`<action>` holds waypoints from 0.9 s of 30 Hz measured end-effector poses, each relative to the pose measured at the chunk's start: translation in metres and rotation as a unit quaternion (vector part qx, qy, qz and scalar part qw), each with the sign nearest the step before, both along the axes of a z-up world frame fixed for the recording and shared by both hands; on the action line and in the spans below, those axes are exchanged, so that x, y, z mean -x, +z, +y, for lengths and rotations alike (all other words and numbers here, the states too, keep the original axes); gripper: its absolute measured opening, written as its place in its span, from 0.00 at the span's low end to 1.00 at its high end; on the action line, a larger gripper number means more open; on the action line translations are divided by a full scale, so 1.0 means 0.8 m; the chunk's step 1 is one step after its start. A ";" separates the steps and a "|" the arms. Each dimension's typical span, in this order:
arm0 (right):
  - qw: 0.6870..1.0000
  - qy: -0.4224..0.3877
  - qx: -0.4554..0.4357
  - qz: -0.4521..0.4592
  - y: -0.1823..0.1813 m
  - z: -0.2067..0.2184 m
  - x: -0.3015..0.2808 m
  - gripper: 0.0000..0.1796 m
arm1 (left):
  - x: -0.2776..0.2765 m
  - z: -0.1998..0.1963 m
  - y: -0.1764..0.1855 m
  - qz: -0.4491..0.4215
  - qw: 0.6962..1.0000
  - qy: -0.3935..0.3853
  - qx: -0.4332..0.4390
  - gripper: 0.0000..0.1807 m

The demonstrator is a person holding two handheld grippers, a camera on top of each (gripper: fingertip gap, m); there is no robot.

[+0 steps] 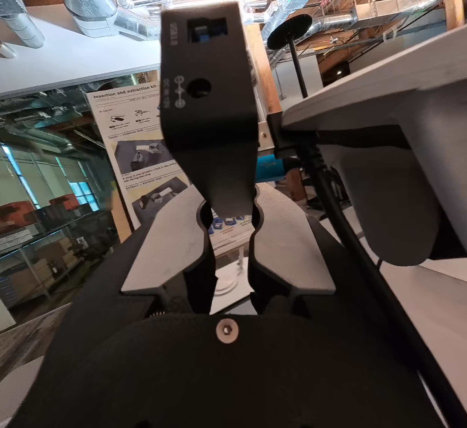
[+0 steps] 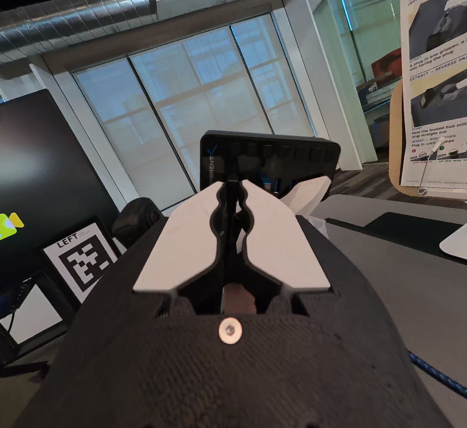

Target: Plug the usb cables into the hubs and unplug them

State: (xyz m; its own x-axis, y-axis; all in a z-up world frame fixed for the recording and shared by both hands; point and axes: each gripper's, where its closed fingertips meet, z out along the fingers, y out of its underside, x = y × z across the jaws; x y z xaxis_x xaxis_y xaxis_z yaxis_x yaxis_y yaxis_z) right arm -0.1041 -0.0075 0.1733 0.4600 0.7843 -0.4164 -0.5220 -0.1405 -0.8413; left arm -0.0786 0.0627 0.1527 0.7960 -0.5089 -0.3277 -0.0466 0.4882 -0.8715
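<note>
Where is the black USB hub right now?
The black USB hub is pinched by its narrow end in the left tool. In the right wrist view it stands just ahead of the right tool, in front of the big windows.

The hub (image 2: 270,160) stands just beyond the plug (image 2: 232,198), apparently touching; the poster (image 2: 434,74) stands right.

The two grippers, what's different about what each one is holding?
The left gripper pinches a wide black hub, while the right gripper pinches a thin black cable plug. The left gripper's fingers sit farther apart around the hub; the right gripper's fingers are nearly together on the plug. The hub sticks far past the left fingertips; the plug barely clears the right ones. Both grippers have white fingers and are shut on something.
</note>
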 end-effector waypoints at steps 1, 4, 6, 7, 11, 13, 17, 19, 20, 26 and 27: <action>1.000 0.005 0.005 -0.001 -0.001 0.000 0.000 0.06 | 0.001 0.001 0.000 0.002 1.000 0.006 -0.002 0.14; 1.000 0.010 0.020 0.008 -0.001 0.002 0.000 0.05 | 0.004 0.003 0.000 0.002 1.000 0.014 -0.004 0.14; 1.000 0.005 0.024 0.003 -0.001 0.003 0.002 0.05 | 0.005 0.004 0.000 0.000 1.000 0.015 -0.001 0.14; 1.000 -0.005 0.024 -0.003 -0.001 0.004 0.002 0.06 | 0.006 0.005 0.000 0.000 1.000 0.017 0.000 0.14; 0.999 -0.029 0.013 -0.028 0.000 0.003 0.003 0.05 | 0.008 0.003 0.002 -0.006 1.000 0.016 -0.002 0.14; 0.999 -0.026 0.012 -0.033 0.000 0.001 0.004 0.05 | 0.009 0.003 0.003 -0.009 1.000 0.016 -0.001 0.14; 0.999 -0.007 0.020 -0.035 -0.001 -0.001 0.003 0.04 | 0.012 0.004 0.004 -0.009 1.000 0.016 -0.003 0.14; 0.999 0.005 0.024 -0.037 -0.001 -0.002 0.002 0.05 | 0.011 0.003 0.004 -0.002 1.000 0.021 -0.007 0.14; 0.999 0.008 0.025 -0.041 -0.002 -0.002 0.001 0.05 | 0.011 0.003 0.004 0.001 1.000 0.022 -0.007 0.14; 0.997 0.047 0.041 -0.045 -0.007 -0.004 -0.002 0.05 | 0.008 0.001 0.003 0.020 0.999 0.027 -0.022 0.14; 0.997 0.052 0.045 -0.044 -0.007 -0.004 -0.002 0.05 | 0.009 0.001 0.002 0.024 0.999 0.031 -0.023 0.14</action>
